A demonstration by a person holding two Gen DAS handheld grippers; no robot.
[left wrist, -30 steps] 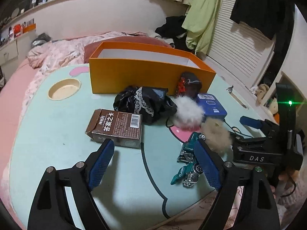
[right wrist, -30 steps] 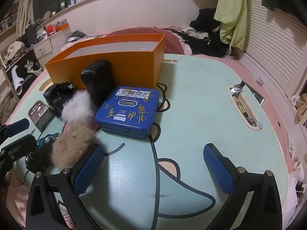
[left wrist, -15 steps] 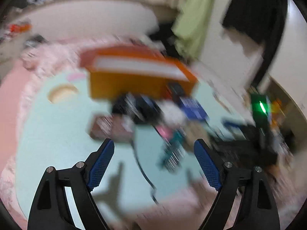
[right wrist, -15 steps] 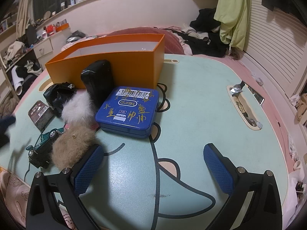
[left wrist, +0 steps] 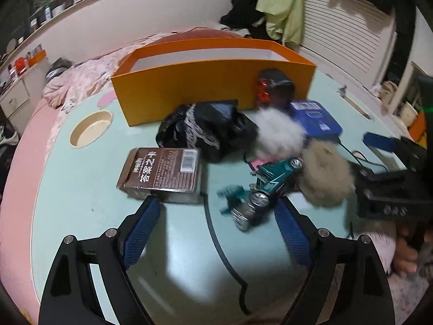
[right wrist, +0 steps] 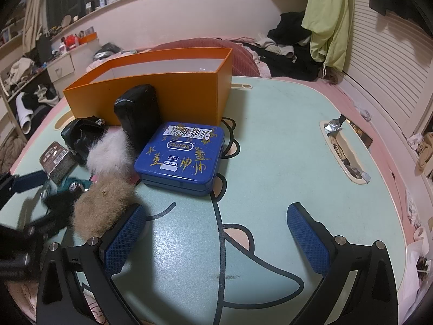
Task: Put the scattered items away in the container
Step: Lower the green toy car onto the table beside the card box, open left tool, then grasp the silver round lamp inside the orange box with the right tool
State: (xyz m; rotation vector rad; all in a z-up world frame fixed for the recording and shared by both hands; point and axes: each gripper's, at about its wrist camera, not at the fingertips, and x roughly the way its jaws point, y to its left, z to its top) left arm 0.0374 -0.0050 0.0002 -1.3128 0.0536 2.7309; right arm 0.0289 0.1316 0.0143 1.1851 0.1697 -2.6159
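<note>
An open orange box (left wrist: 213, 81) (right wrist: 151, 92) stands at the back of the pale green table (left wrist: 81, 197). In front of it lie a brown carton (left wrist: 162, 172), a black lacy bag (left wrist: 208, 132), a white pom-pom (left wrist: 278, 135), a tan pom-pom (left wrist: 326, 180) (right wrist: 101, 205), a teal toy car (left wrist: 259, 189), a blue tin (right wrist: 181, 157) and a black pouch (right wrist: 138, 112). My left gripper (left wrist: 216, 233) is open and empty, just short of the carton and car. My right gripper (right wrist: 216, 241) is open and empty, its left finger beside the tan pom-pom.
A round cup recess (left wrist: 90, 131) sits in the table at the left. A slot with foil scraps (right wrist: 343, 149) lies at the right edge. Bedding and clothes surround the table.
My left gripper swung fast, blurring its view, and now sits lower and closer to the carton and toy car. The right gripper has not moved.
</note>
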